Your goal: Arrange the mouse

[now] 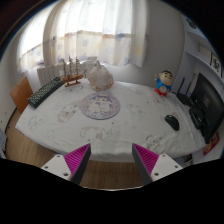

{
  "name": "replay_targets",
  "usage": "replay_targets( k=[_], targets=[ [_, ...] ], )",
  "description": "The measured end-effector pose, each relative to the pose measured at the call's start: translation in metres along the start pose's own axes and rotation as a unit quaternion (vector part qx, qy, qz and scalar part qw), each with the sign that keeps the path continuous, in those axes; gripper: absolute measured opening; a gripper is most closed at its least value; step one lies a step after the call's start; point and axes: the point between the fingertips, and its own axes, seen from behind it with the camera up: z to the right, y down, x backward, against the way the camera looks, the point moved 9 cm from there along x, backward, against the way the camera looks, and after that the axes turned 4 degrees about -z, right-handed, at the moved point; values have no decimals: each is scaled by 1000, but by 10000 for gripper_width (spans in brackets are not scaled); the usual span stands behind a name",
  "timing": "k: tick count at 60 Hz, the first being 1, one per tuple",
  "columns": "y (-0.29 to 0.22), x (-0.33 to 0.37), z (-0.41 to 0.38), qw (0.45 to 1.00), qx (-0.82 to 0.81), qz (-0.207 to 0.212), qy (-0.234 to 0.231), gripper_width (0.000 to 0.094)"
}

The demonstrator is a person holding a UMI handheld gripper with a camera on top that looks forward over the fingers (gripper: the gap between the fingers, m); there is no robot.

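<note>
1. Gripper view: we hold the gripper [111,160] well back from the surface [60,125], which is spread with a pale patterned cloth. The fingers stand wide apart with nothing between them; the pink pads [76,158] face each other over the near edge of the surface.

2. Same view: the mouse [172,122] is the small dark shape lying on the cloth, beyond the fingers and off toward the right one, near the dark monitor [207,107] standing at that side. It is well apart from the round mat [100,106] in the middle of the surface and from the cartoon figure [162,84] farther back.

3. Same view: the white lump [98,76] behind the round mat and the small rack [72,72] beside it lie away from our line to the mouse, so we judge the path free.

4. To do this step well, we should swing right and forward until the mouse sits centred between the fingers, keep them wide on the way down, and square them to its long sides. We cannot tell its heading from here, nor whether a cable trails from it, so we should check closer in.
</note>
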Motion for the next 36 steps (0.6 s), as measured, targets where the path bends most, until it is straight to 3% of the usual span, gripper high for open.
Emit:
replay_targets(
  k=[15,36],
  targets=[
    [15,-17,136,998,-40,-2,57,853],
    [29,-75,286,997,-41,3,67,856]
  ],
)
